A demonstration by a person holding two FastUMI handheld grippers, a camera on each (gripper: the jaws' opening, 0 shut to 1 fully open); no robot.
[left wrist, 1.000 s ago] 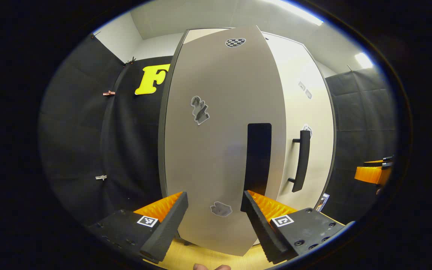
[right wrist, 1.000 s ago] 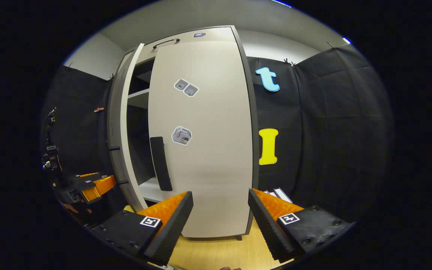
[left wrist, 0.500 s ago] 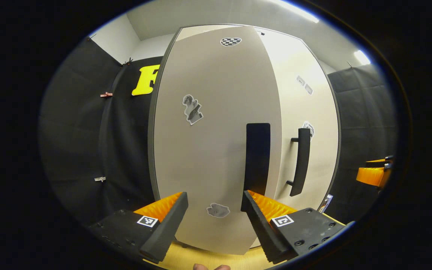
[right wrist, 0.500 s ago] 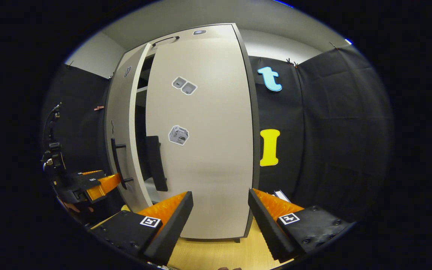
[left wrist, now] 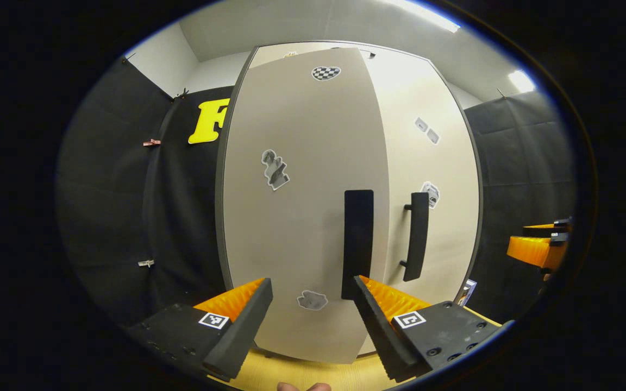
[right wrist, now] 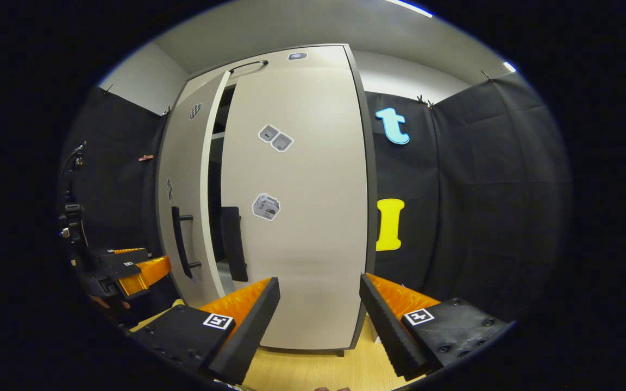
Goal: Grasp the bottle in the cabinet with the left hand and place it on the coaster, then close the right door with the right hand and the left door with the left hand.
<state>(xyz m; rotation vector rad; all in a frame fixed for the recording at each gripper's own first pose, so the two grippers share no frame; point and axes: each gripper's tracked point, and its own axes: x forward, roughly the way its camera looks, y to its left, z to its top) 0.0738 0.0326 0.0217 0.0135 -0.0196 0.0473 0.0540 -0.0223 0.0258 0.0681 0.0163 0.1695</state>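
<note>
The cabinet's left door [left wrist: 291,217] stands close in front of my left gripper [left wrist: 313,320], which is open with nothing between its fingers. Its right fingertip [left wrist: 364,285] sits just under the door's black handle [left wrist: 358,244]; whether it touches is unclear. In the right gripper view the left door [right wrist: 185,190] is almost shut, leaving a narrow dark gap [right wrist: 215,206] beside the right door [right wrist: 313,217], which lies flush with the cabinet. My right gripper [right wrist: 318,320] hangs open, a little back from the right door. The left gripper [right wrist: 128,269] shows by the left door's lower edge.
Black cloth walls flank the cabinet on both sides. Under the cabinet runs a light wooden tabletop [right wrist: 313,369]. The right door's black handle [left wrist: 416,236] stands next to the left one. The right gripper [left wrist: 536,250] shows at the far right of the left gripper view.
The left door has swung further toward shut, narrowing the gap that showed the shelves. My left gripper followed it. The right gripper stayed off the shut right door.
</note>
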